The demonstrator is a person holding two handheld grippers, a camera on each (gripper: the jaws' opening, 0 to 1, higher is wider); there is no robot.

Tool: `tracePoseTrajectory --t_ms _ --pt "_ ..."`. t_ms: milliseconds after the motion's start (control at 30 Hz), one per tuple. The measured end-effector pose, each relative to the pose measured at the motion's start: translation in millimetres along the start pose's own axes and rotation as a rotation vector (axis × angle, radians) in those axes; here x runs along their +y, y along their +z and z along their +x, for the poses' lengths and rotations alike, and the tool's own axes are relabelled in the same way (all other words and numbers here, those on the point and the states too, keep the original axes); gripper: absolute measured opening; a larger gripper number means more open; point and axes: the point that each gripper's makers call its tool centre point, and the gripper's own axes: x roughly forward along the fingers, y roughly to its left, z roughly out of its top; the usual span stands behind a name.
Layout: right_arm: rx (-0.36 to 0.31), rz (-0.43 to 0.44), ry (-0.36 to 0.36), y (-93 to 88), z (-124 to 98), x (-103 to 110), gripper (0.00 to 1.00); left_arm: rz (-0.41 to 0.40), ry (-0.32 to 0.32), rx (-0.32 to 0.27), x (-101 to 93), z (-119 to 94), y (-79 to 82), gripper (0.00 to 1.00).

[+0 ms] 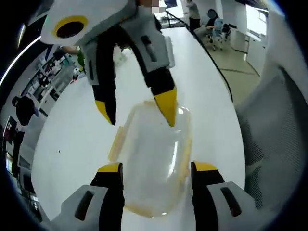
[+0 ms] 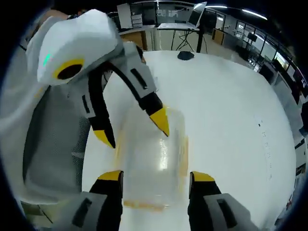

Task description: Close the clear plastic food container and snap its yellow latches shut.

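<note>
The clear plastic food container [image 1: 154,161] lies flat on the white table [image 1: 77,139], its transparent lid on top and catching a bright glare along its middle. It is a rounded rectangle, long axis running away from the camera in the left gripper view. Pale yellow latches [image 1: 116,143] sit along its long sides and at the near end; whether they are snapped down cannot be told.

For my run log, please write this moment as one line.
left gripper: open, astride clear food container | right gripper: open, facing it | lid: on | yellow latch: sticking outward | white table
</note>
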Motion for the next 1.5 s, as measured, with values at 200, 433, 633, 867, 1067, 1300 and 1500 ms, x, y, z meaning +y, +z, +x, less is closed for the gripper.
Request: tracePoseTrajectory --t_ms 200,433,633,867,1067,1300,1500 --pt "-0.003 0.064 -0.031 -12.1 4.0 12.8 0.72 -0.034 -0.092 0.01 8.8 -10.7 -7.7 0.72" --pt "0.024 0.117 -0.094 -24.1 14.7 12.8 0.91 0.059 -0.138 0.127 19.5 -5.5 -32.0 0.87" --pt "0.058 0.106 -0.143 -29.4 24.8 4.7 0.86 0.083 -0.174 0.19 15.6 12.5 -44.1 0.86" --pt "0.032 0.081 -0.147 -20.3 33.3 6.6 0.76 0.129 -0.154 0.212 13.0 11.5 -54.8 0.8" --pt "0.015 0.063 -0.137 0.4 43.7 11.7 0.76 0.101 -0.147 0.181 10.4 -1.9 -71.4 0.8" --pt "0.028 0.026 -0.12 38.7 64.2 15.4 0.76 0.069 -0.13 0.194 11.2 -27.8 -107.3 0.8" --pt "0.025 -0.003 -0.109 74.4 82.6 15.1 0.76 0.045 -0.117 0.207 16.0 -49.6 -140.8 0.8"
